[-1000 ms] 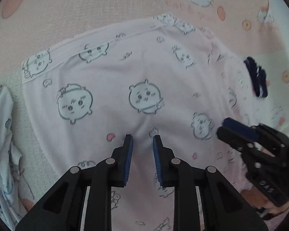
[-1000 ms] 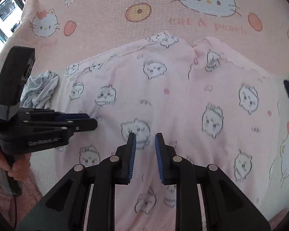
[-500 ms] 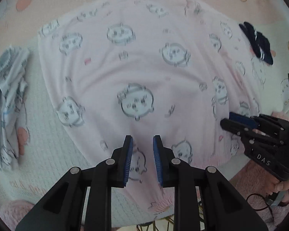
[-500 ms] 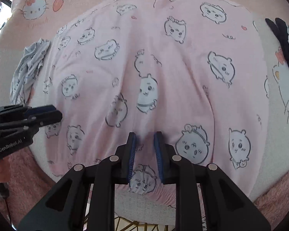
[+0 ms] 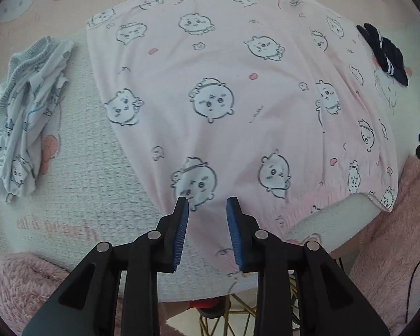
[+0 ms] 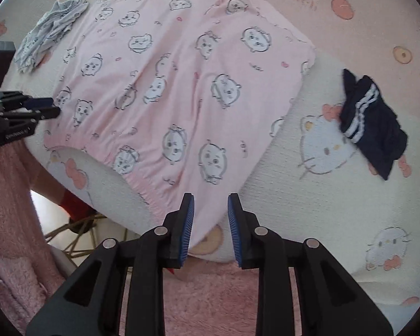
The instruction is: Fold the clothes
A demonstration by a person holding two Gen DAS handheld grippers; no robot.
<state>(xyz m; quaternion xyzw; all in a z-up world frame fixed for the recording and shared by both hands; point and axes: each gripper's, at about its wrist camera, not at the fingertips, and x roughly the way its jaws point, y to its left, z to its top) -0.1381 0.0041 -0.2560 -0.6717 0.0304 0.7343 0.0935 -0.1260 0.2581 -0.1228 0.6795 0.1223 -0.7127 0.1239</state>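
Observation:
Pink pyjama bottoms [image 5: 238,84] printed with cartoon faces lie spread flat on a white and pink cat-print cover [image 5: 84,196]. My left gripper [image 5: 207,204] points down over their near edge. Its jaws are opening, and the cloth lies loose below the gap with no pad pressing on it. In the right wrist view the bottoms [image 6: 182,84] reach the near edge with their gathered waistband. My right gripper [image 6: 210,200] hovers over the near corner, its jaws opening too, gripping nothing. The left gripper [image 6: 50,106] shows at the left edge of that view.
A crumpled pale blue garment [image 5: 28,106] lies left of the bottoms. A navy piece with white stripes [image 6: 372,123] lies to their right. Pink fluffy fabric [image 6: 8,224] hangs at the near edge. Gold frame legs [image 5: 224,316] show below the surface's edge.
Both grippers have drawn back toward the near edge of the surface, and the pink bottoms now lie flatter. Both pairs of jaws stand wider than before.

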